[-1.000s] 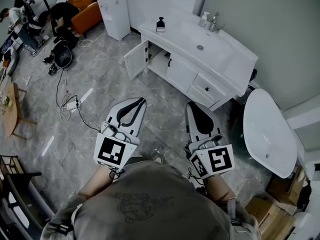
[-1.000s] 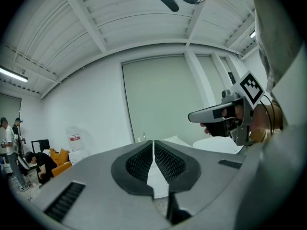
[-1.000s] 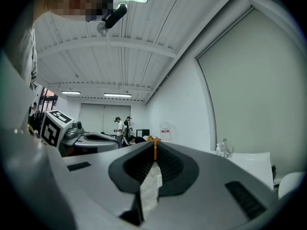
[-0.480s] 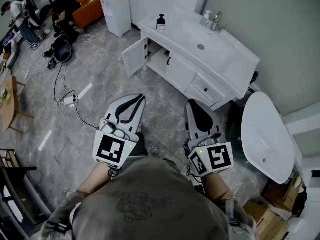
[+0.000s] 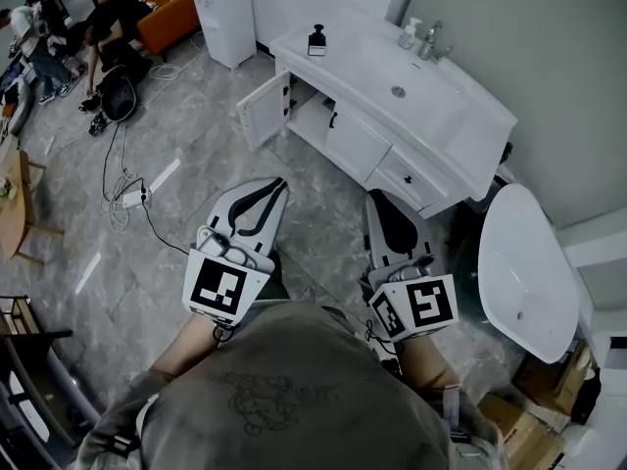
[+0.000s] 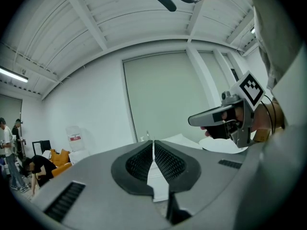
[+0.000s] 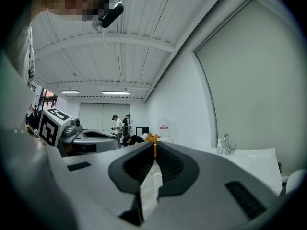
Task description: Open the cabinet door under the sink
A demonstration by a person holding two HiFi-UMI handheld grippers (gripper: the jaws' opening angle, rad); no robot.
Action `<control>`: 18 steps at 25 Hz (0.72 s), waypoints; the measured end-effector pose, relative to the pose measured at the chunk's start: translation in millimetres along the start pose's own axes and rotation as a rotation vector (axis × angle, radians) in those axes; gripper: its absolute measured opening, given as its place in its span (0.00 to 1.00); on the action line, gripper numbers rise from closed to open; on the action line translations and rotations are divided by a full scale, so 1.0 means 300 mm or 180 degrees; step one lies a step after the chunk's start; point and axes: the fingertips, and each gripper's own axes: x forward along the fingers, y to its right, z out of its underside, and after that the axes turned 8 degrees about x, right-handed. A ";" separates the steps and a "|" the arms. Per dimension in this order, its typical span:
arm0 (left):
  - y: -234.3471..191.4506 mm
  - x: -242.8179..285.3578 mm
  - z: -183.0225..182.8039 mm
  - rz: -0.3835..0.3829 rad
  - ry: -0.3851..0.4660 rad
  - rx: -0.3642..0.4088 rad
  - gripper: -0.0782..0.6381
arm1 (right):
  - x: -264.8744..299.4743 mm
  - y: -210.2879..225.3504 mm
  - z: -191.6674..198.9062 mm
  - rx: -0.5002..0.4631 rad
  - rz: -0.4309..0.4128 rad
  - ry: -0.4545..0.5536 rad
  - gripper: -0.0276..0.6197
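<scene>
Approach stage, as judged. The white vanity cabinet (image 5: 355,143) under the oval sink basin (image 5: 397,84) lies well apart from both tools. Its left-hand white door (image 5: 257,114) already stands swung out; the adjoining door, with a small black handle (image 5: 333,120), is closed. Left tool (image 5: 278,185) and right tool (image 5: 373,202): jaws pressed together, empty. The next move would need a step closer and parted jaws.

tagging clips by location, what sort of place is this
Probably a bathroom mock-up in an open workspace: a white sink vanity with a faucet, yet an orange sofa and loose floor cables lie nearby.
</scene>
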 end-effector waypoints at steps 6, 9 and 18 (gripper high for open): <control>-0.087 0.074 0.053 0.0053 -0.0044 -0.0031 0.14 | 0.124 0.031 0.028 0.0046 0.0042 -0.0078 0.10; -0.144 0.121 0.082 0.0083 -0.0063 -0.0069 0.14 | 0.204 0.051 0.035 0.0065 0.0056 -0.0123 0.10; -0.307 0.321 0.173 0.0312 -0.0114 0.0229 0.14 | 0.474 0.137 0.076 0.0190 0.0198 -0.0316 0.10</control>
